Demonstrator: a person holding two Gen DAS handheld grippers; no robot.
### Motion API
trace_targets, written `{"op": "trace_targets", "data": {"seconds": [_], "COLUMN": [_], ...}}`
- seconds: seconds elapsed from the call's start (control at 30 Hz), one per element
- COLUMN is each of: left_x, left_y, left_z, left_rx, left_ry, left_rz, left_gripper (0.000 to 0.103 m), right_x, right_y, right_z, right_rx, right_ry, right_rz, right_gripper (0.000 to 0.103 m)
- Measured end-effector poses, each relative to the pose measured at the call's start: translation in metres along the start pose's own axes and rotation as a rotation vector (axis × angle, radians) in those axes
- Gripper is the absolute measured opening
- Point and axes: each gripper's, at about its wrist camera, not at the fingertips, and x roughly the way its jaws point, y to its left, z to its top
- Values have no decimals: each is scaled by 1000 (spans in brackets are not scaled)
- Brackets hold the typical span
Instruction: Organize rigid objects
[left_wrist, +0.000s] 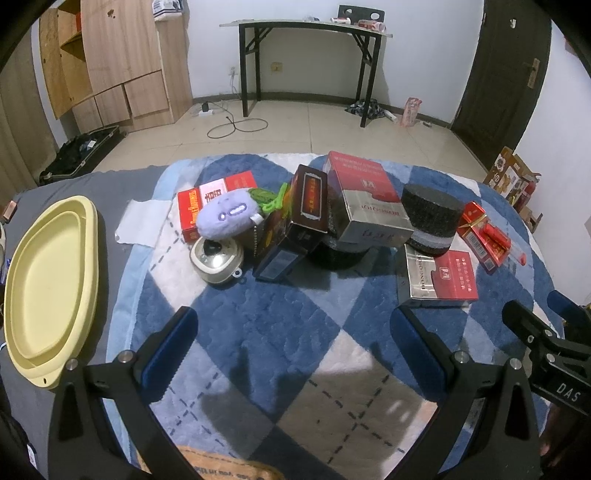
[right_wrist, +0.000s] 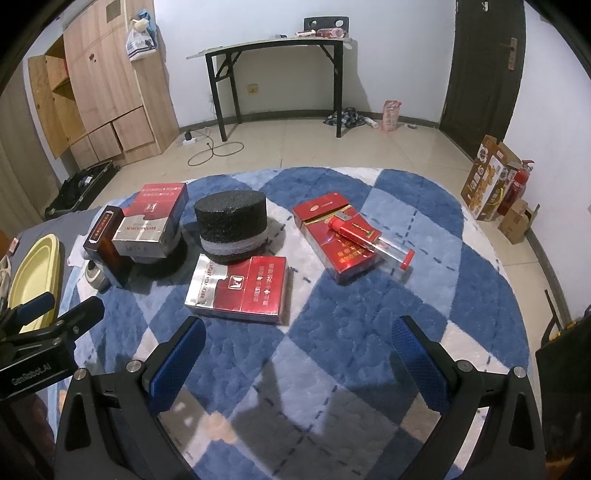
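A pile of boxes lies on the blue checked rug. A flat red-and-silver box (right_wrist: 238, 291) lies just ahead of my right gripper (right_wrist: 297, 343), which is open and empty. Behind it stands a black foam cylinder (right_wrist: 231, 229), and to the right a red box (right_wrist: 341, 251) with a red-capped clear tube (right_wrist: 371, 238) on top. My left gripper (left_wrist: 293, 332) is open and empty too, facing a dark brown box (left_wrist: 295, 218), a red-and-silver carton (left_wrist: 367, 203), a purple plush toy (left_wrist: 225, 216) and a round cream case (left_wrist: 216, 260).
A pale yellow tray (left_wrist: 48, 291) lies at the left on the grey surface. White paper (left_wrist: 142, 221) sits beside the pile. My right gripper shows at the right edge of the left wrist view. A black-legged table (right_wrist: 277, 77), a wooden cabinet (right_wrist: 99, 85) and cartons (right_wrist: 491, 181) stand beyond.
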Motion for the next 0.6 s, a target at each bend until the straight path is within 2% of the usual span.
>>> {"op": "trace_targets", "data": {"seconds": [0.6], "left_x": [0], "left_y": [0], "left_z": [0], "left_rx": [-1], "left_ry": [1], "left_rz": [1], "left_gripper": [103], "right_x": [1], "right_y": [1], "right_z": [0], "right_rx": [0], "right_ry": [1], "right_rz": [-4], "right_gripper": [102]}}
